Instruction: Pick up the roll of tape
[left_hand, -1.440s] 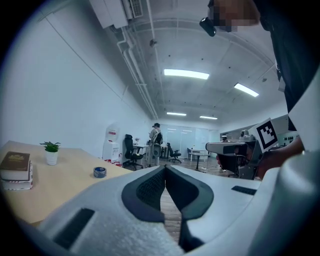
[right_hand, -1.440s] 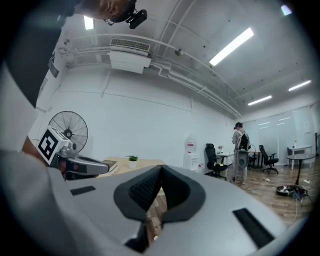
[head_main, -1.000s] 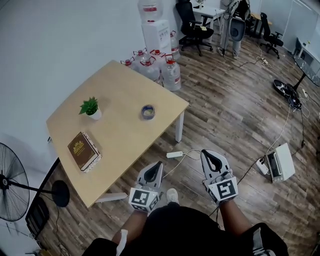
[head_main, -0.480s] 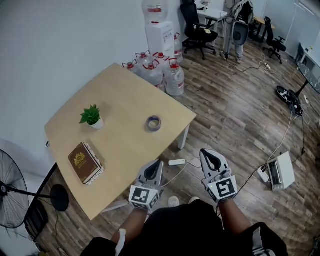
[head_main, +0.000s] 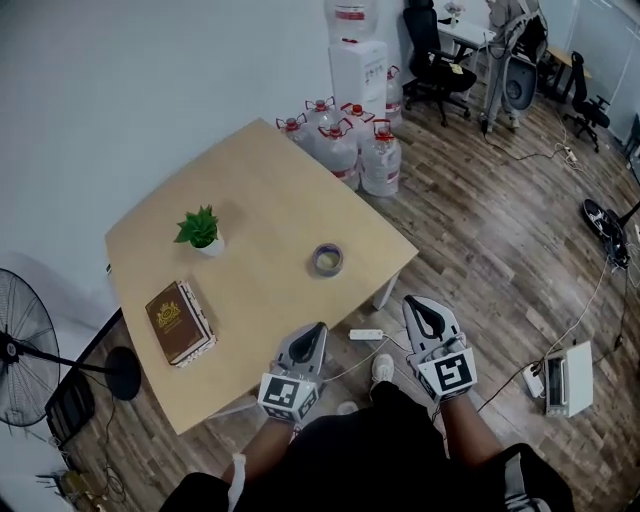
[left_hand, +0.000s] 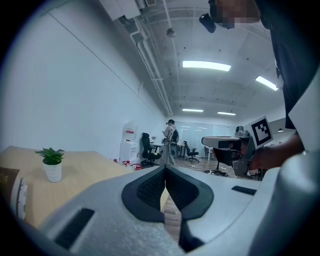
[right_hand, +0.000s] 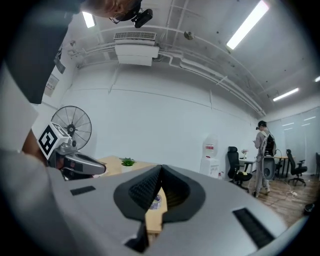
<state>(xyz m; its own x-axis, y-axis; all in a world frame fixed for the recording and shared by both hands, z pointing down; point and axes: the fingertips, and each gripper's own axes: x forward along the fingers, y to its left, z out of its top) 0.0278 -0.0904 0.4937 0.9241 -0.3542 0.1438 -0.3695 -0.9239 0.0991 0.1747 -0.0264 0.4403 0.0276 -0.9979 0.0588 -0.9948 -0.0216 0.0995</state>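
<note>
Right now the roll of tape (head_main: 328, 259) lies flat on the counter (head_main: 265, 190), toward the corner nearest the person, apart from the potted plant (head_main: 202, 229) and the book (head_main: 179, 322). The left claw (head_main: 316, 329) and the right claw (head_main: 419, 304) are held out by the counter's near edge, well apart from the tape. Each has its jaws pressed together on nothing.

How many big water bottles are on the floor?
5 water bottles, bunched beside the table: two in front, three behind. More may hide behind them.
</note>
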